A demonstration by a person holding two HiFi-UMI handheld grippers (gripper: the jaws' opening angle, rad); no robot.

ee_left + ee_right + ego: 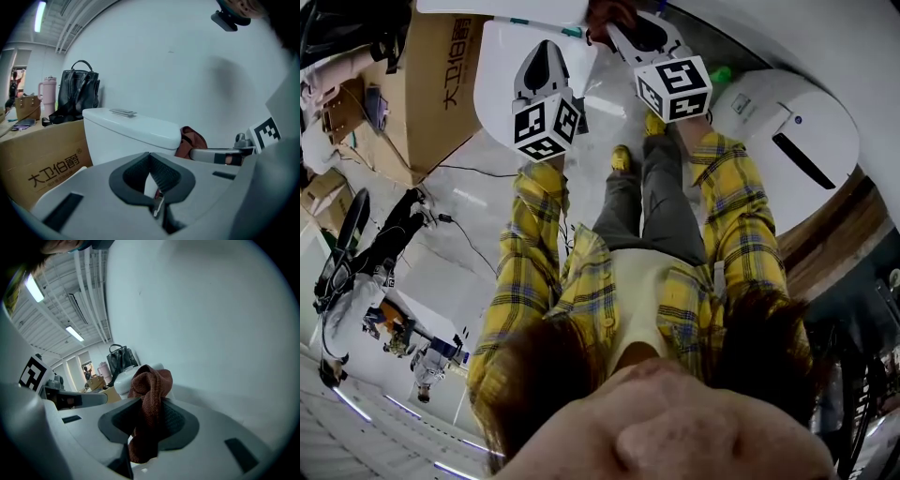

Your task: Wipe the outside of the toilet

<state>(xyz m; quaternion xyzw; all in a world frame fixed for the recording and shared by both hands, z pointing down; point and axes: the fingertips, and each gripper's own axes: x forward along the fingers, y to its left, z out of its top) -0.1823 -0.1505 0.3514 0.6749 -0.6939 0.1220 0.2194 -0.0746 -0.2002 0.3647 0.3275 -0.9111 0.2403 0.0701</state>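
We held the brown cloth pinched in our right hand-held gripper beside the toilet. Our left hand-held gripper was closed and empty, and we judged the wiping barely begun.

I see a brown cardboard box left of the white ceramic toilet tank. A black leather handbag stands behind the box.

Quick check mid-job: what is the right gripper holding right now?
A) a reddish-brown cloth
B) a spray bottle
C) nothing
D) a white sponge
A: in the right gripper view, a reddish-brown cloth is pinched between the fingers of the right gripper and bunches up above them.
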